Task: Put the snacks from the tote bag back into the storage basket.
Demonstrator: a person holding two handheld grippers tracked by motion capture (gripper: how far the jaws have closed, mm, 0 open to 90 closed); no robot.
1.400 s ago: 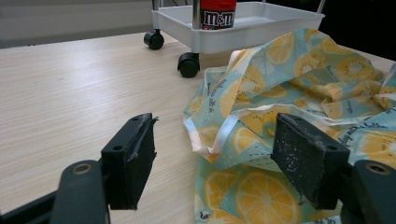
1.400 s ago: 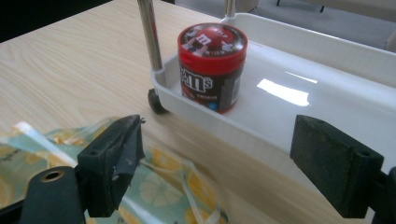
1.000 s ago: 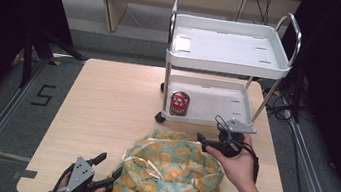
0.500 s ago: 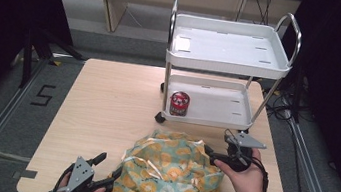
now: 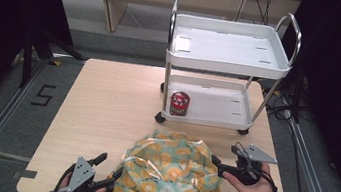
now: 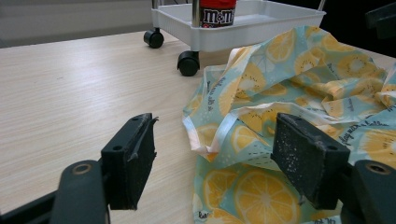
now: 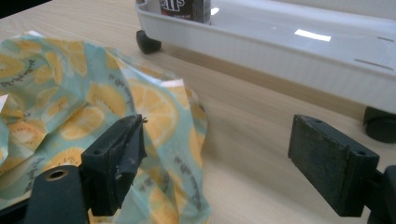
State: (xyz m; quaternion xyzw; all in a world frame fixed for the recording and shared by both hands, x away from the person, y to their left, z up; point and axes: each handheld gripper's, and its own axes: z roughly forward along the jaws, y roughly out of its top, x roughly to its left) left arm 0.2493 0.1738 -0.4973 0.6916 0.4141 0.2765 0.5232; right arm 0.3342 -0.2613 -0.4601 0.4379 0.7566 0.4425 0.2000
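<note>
Printed bag (image 5: 172,174) with lemon pattern lies crumpled on the near edge of the table (image 5: 107,102), between both grippers, just in front of the white cart (image 5: 229,59). Left gripper (image 5: 106,170) sits at the bag's left edge, jaws apart, one jaw over bare wood and the other over fabric; a pale handle strap (image 6: 219,135) lies between them in the left gripper view. Right gripper (image 5: 217,166) is at the bag's right edge, jaws apart, nothing clamped; its near jaw overlaps the fabric edge.

Step in hand looks like grabbing the bag by both sides. To do it well, each gripper should likely close on a hem or the strap, not a loose fold, and both lift evenly so the thin film does not slip.

Red candy jar (image 5: 179,103) stands on the cart's lower shelf; its label is cut off in both gripper views. Bag opening hard to make out among folds; cannot tell if anything is inside.
</note>
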